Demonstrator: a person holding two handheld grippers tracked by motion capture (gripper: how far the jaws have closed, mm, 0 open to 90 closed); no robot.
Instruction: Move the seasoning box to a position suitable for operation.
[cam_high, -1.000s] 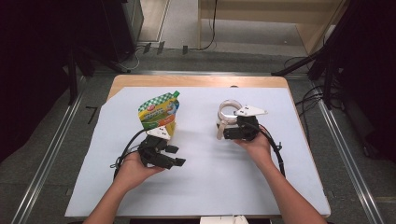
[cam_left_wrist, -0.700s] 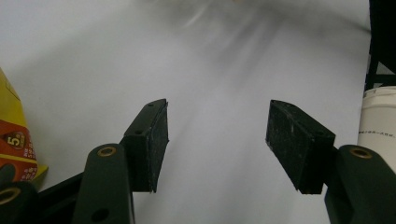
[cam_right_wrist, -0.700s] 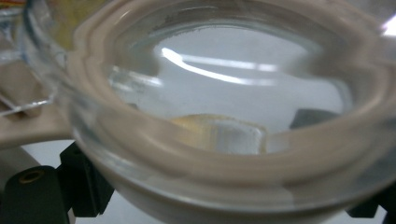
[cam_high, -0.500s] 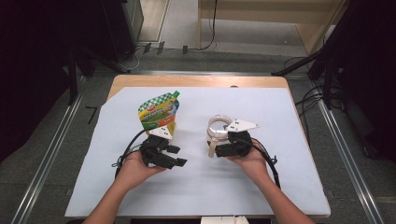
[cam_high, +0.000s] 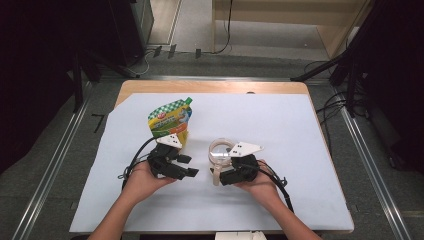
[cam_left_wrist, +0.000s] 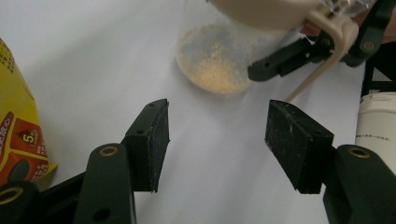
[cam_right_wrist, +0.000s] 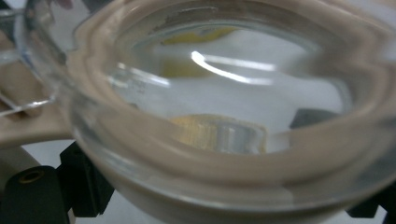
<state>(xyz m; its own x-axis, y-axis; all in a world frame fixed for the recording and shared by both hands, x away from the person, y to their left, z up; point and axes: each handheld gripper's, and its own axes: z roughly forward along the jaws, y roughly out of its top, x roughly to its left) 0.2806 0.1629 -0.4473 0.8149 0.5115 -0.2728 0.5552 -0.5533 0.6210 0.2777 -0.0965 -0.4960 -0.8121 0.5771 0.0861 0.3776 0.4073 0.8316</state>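
pouch: upright, just beyond left gripper | left gripper: jaws spread, holding nothing, above white sheet | clear container: beige rim, off the sheet, close to the right of left gripper | right gripper: pinching the clear container at its side

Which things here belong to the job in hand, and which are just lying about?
In the job:
- clear jar with a beige rim, clamped in the right gripper
- green and yellow spouted pouch, beside the open, empty left gripper

Lying about:
- white tub, off to one side
- cables on the floor past the table
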